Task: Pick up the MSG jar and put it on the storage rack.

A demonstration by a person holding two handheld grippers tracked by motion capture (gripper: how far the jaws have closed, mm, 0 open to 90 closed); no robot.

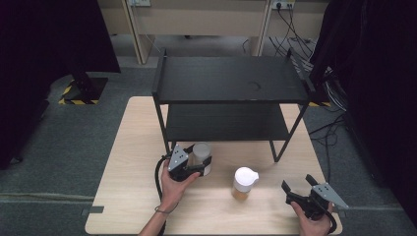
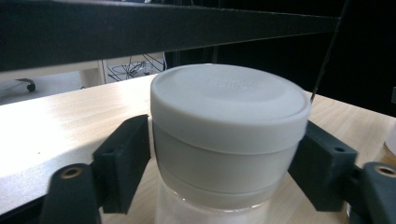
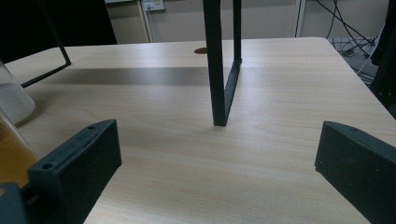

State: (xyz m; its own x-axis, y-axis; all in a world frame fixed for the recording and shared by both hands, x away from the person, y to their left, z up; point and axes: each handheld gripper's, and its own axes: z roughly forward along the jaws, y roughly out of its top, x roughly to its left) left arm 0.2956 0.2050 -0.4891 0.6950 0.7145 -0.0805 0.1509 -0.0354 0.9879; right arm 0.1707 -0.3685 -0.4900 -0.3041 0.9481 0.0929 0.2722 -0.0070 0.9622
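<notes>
The jar (image 2: 229, 140) stood on the counter (image 1: 128, 196) before the shelf (image 1: 231, 81), the left hand-held gripper (image 1: 196, 164) clamped just under its lid (image 2: 229, 100). Rigid, smooth plastic, probably light; gripping below the rim seemed safest.

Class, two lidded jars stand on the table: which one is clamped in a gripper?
The grey-lidded jar by the shelf, between the left gripper jaws; the white-lidded jar stands free.

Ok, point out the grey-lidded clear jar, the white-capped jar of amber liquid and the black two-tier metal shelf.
Grey-lidded clear jar (image 2: 229, 100): left gripper view, lid top.
White-capped jar of amber liquid (image 1: 245, 176): high view, cap.
Black two-tier metal shelf (image 1: 216, 81): high view, top board.
</notes>
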